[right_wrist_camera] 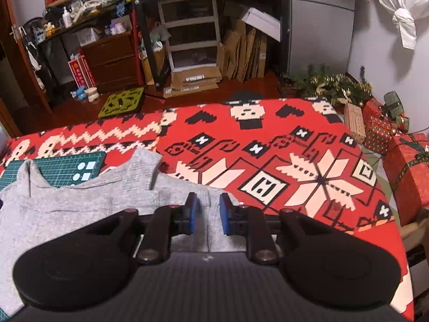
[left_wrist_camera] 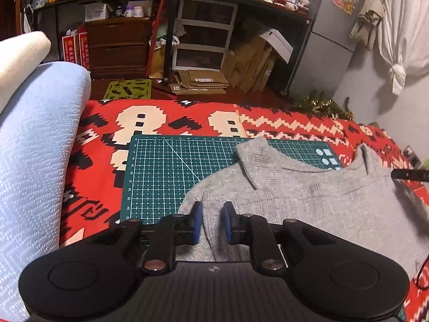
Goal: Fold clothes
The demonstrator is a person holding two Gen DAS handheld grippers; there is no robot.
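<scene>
A grey knit top [left_wrist_camera: 308, 201] lies spread on a red patterned cloth [left_wrist_camera: 102, 123], partly over a green cutting mat [left_wrist_camera: 166, 171]. Its two shoulder straps point away from me. My left gripper [left_wrist_camera: 212, 209] hovers open low over the top's left edge, blue pads apart, fabric showing in the gap. In the right wrist view the same grey top [right_wrist_camera: 67, 206] fills the lower left. My right gripper [right_wrist_camera: 207, 201] is open over its right edge, where a fold line runs between the pads. The near hem is hidden under both gripper bodies.
Folded pale blue cloth [left_wrist_camera: 34, 161] and white cloth [left_wrist_camera: 18, 53] rise at the left. Wrapped gift boxes [right_wrist_camera: 407, 166] and a tinsel garland [right_wrist_camera: 332, 83] stand off the red cloth's [right_wrist_camera: 295, 147] right edge. Shelves and cardboard [right_wrist_camera: 241, 51] line the far wall.
</scene>
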